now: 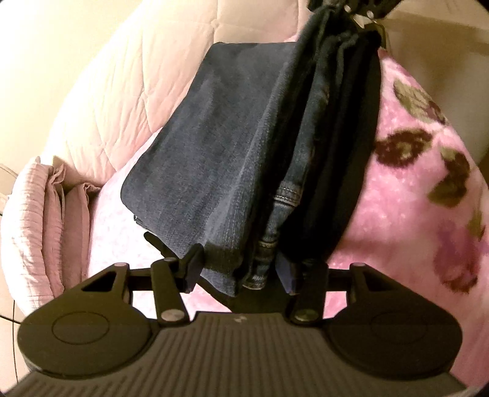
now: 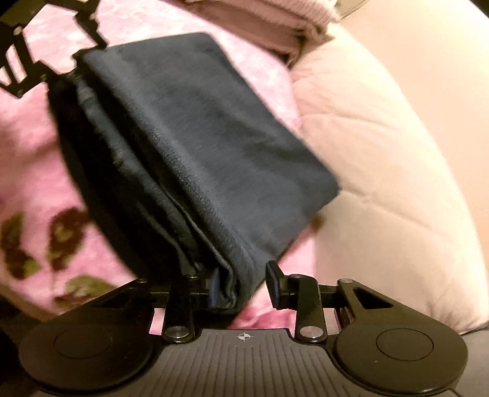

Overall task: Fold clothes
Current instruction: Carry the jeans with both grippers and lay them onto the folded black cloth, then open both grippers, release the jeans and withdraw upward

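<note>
A pair of dark blue jeans [image 1: 220, 146], folded into a thick bundle, stretches between my two grippers above the bed. In the left wrist view my left gripper [image 1: 241, 271] is shut on the near end, with hems and seams bunched between its fingers. At the top of that view, my right gripper [image 1: 363, 18] holds the far end. In the right wrist view the jeans [image 2: 207, 137] run from my right gripper [image 2: 243, 285] up to the left gripper [image 2: 75, 59]. The right gripper's left pad presses the layered edge and its other finger [image 2: 273, 284] touches the cloth at its tip.
A pink fleece blanket with dark flowers [image 1: 412, 198] [image 2: 30, 152] covers the bed under the jeans. Beside it lies a pale quilted comforter [image 1: 122, 91] [image 2: 382, 152]. Pink pillows [image 1: 39, 220] [image 2: 275, 18] lie at the bed's end.
</note>
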A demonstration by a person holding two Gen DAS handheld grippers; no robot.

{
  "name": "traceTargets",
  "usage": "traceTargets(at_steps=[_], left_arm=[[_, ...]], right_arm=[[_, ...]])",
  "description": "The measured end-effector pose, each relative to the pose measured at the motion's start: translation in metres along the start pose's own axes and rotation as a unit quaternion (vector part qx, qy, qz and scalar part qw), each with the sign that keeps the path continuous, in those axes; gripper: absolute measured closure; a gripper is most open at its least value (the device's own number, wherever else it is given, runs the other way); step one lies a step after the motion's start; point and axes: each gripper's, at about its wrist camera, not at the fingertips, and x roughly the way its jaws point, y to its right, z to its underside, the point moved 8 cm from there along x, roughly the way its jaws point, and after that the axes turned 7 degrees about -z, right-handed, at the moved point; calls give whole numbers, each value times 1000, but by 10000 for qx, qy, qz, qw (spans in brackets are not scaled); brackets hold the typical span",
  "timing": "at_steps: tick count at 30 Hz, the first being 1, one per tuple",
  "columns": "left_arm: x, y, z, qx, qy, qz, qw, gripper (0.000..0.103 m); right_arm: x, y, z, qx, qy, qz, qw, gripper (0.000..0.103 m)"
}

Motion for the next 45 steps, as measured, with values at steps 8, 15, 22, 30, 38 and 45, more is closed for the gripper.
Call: traceTargets(at_steps=[8,15,22,30,38,45], left_arm=[[1,3,2,-37,-58,102,9999,57],[-12,-10,6,-570,-438,193,9972,58],[-47,-27,25,-2152,-854,299,9724,58],[-83,24,63,-2473,-615,476,9658,54],[-124,68,117,-2716,-417,677,9591,29],[-159,65,126,-3162,-469,842,9438,27]], right_arm=[[15,-17,19,-3,-206,-216,9996,72],[3,-6,18,645,-418,-407,9962,69],[-37,-1,25,2836,-138,-1148,9519,54],[-63,-38,34,4821,793,-1214,8640,49],[-66,-136,56,5636,795,-981,8164,38],[-95,-182,62,5673,409,-705,8195,25]])
